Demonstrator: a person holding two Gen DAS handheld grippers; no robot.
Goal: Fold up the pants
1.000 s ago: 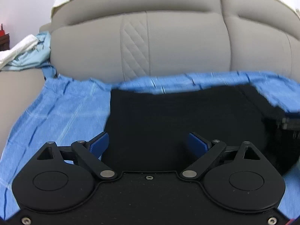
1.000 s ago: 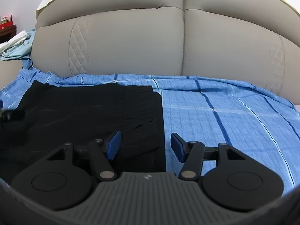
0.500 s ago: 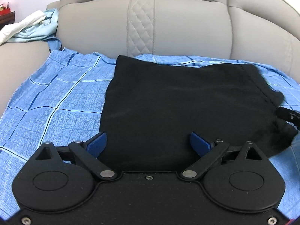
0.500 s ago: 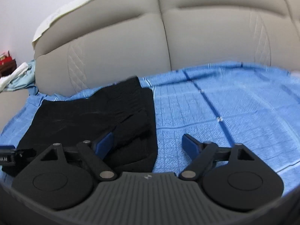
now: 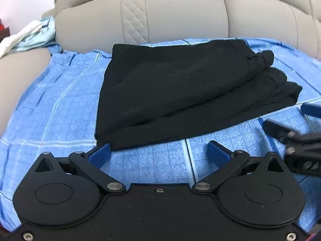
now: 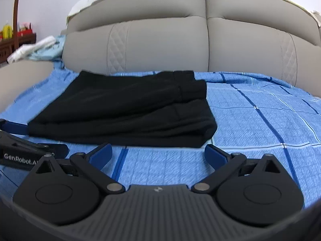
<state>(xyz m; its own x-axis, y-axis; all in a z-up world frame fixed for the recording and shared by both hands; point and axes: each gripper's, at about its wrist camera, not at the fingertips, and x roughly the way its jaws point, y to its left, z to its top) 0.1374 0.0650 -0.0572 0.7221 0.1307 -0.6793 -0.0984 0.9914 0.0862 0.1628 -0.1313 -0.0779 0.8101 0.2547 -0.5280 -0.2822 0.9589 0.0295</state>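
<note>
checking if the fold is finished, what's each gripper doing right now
Left gripper: open, holding nothing, just short of the folded black pants.
Right gripper: open, holding nothing, in front of the pants on the blue checked sheet.

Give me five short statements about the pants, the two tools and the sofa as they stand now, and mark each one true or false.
1. The black pants lie folded in stacked layers on the blue checked sheet. True.
2. The left tool is shut on the pants. False: its jaws are wide apart with only sheet between them.
3. The right tool is open and holds nothing. True.
4. The pants hang over the beige sofa backrest. False: they lie flat on the sheet in front of it.
5. The sheet is red. False: it is blue with darker and lighter lines.
</note>
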